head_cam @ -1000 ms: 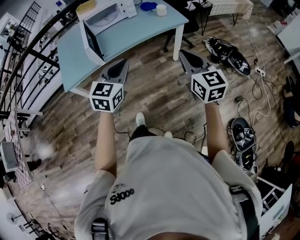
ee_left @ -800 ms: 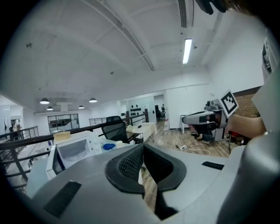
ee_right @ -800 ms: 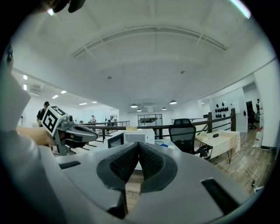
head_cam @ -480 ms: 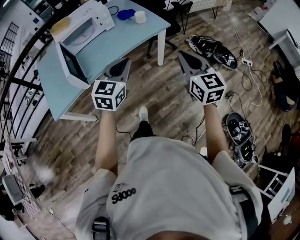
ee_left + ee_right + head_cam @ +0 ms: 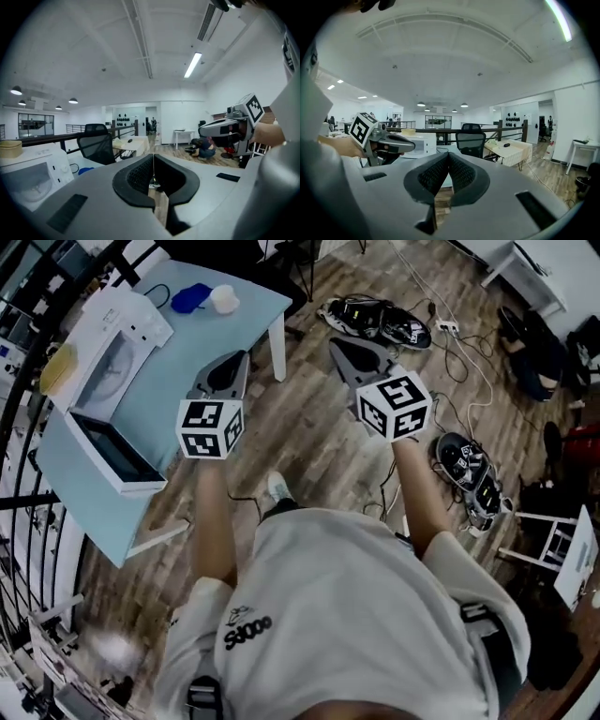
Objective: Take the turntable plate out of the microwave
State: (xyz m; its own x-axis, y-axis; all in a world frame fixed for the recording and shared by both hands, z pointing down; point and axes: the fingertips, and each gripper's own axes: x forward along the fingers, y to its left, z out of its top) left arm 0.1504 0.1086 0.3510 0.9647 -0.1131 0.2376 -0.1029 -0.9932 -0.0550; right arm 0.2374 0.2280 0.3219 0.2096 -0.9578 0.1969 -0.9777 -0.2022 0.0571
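The white microwave (image 5: 127, 320) stands on a light blue table (image 5: 202, 343) at the upper left, its dark-windowed door (image 5: 112, 454) swung wide open. A pale round shape in its cavity (image 5: 105, 371) may be the turntable plate; I cannot tell for sure. My left gripper (image 5: 232, 367) hovers over the table's near edge, well right of the microwave, shut and empty. My right gripper (image 5: 343, 349) hangs over the wooden floor, shut and empty. The left gripper view has the microwave (image 5: 28, 178) at far left, beyond the shut left gripper (image 5: 152, 174). In the right gripper view the right gripper (image 5: 447, 161) is shut.
A blue item (image 5: 191, 297) and a white cup (image 5: 223, 299) sit at the table's far end. A straw-coloured basket (image 5: 56, 367) rests on the microwave. Bags and cables (image 5: 375, 320) litter the floor at right. A black railing (image 5: 28, 296) runs behind the table, with an office chair (image 5: 96, 143) beyond.
The microwave and table have slid left and lower in the head view as the person turned and moved. Both grippers swept sideways, still shut and empty.
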